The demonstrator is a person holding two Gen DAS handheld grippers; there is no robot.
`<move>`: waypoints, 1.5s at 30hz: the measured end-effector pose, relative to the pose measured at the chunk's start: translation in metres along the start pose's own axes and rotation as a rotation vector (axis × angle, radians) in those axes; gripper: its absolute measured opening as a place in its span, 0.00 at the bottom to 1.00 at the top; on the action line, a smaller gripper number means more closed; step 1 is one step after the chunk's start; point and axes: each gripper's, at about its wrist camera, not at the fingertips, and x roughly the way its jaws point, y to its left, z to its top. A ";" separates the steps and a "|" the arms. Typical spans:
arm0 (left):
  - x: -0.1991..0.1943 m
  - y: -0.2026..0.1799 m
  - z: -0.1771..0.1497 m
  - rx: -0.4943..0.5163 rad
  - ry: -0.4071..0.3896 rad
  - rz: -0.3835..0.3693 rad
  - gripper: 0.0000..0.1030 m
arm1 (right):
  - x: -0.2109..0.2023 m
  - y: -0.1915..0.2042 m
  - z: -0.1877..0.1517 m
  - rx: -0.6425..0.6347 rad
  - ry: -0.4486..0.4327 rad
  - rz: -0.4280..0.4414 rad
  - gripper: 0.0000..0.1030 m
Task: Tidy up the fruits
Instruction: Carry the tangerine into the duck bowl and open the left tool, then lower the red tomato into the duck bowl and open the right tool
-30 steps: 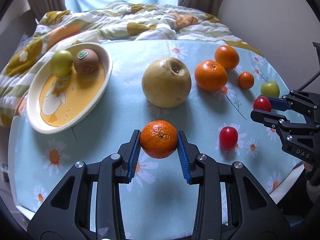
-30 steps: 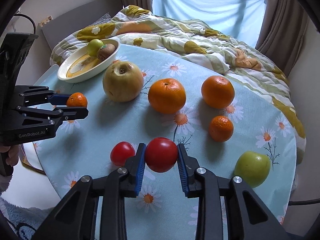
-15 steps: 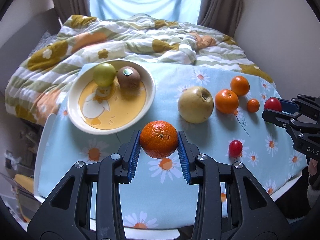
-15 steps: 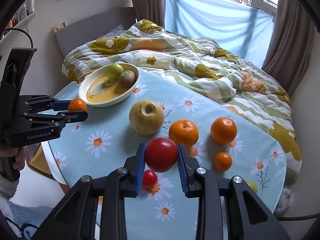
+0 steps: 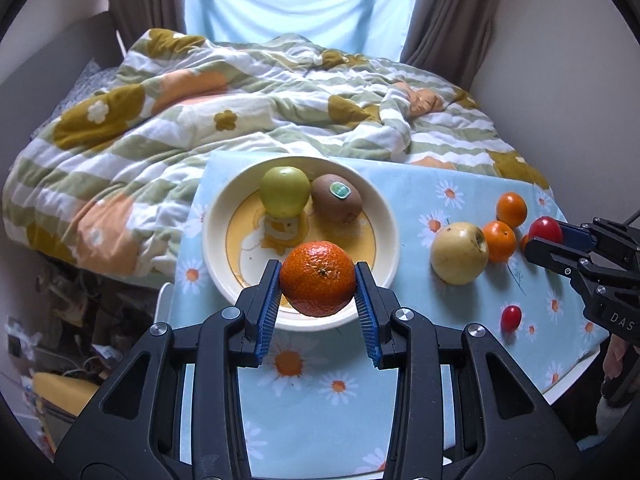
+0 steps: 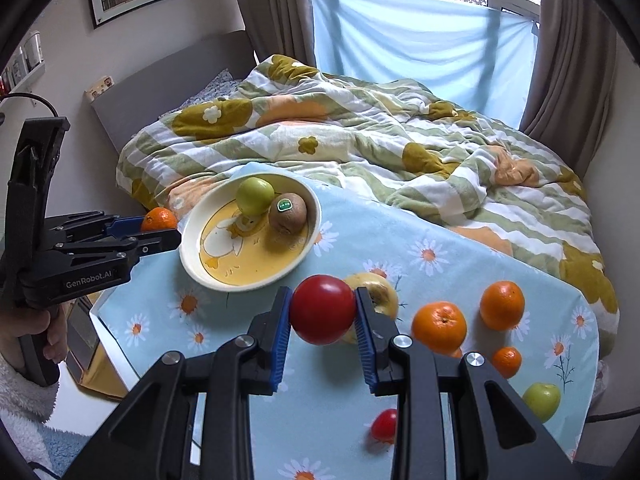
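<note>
Fruits are being gathered into the yellow-centred bowl (image 5: pixel 394 236) at the far left of the table (image 5: pixel 320 392), where a green apple (image 5: pixel 285 191) and a kiwi (image 5: pixel 337 198) with a sticker already lie. Over the last second both hands have lifted and swung toward that bowl: the mandarin (image 5: pixel 318 278), which a second ago hung above bare cloth with the bowl off to the left, now hangs over the bowl's near rim. The left gripper (image 5: pixel 318 292) is clamped on it, both blue pads pressed to its sides. The right gripper (image 6: pixel 322 314) is closed just as firmly on a red tomato (image 6: pixel 322 308), which is clear of the table and still short of the bowl, to its near right. By the look of it, the mandarin is almost in place for a drop and the tomato comes after. Left on the cloth are a pale yellow pear (image 5: pixel 459 253), two oranges (image 6: pixel 439 326), a small mandarin (image 6: pixel 506 361), a second green apple (image 6: pixel 542 400) and a small tomato (image 5: pixel 511 317).
</note>
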 end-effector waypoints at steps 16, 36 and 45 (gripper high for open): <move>0.085 0.071 0.054 0.112 0.092 -0.114 0.41 | 0.064 0.044 0.037 0.150 0.033 -0.062 0.28; 0.098 0.075 0.064 0.250 0.074 -0.118 1.00 | 0.076 0.048 0.048 0.221 0.038 -0.128 0.28; 0.074 0.070 0.043 0.224 0.085 -0.072 1.00 | 0.075 0.040 0.058 0.188 0.030 -0.103 0.28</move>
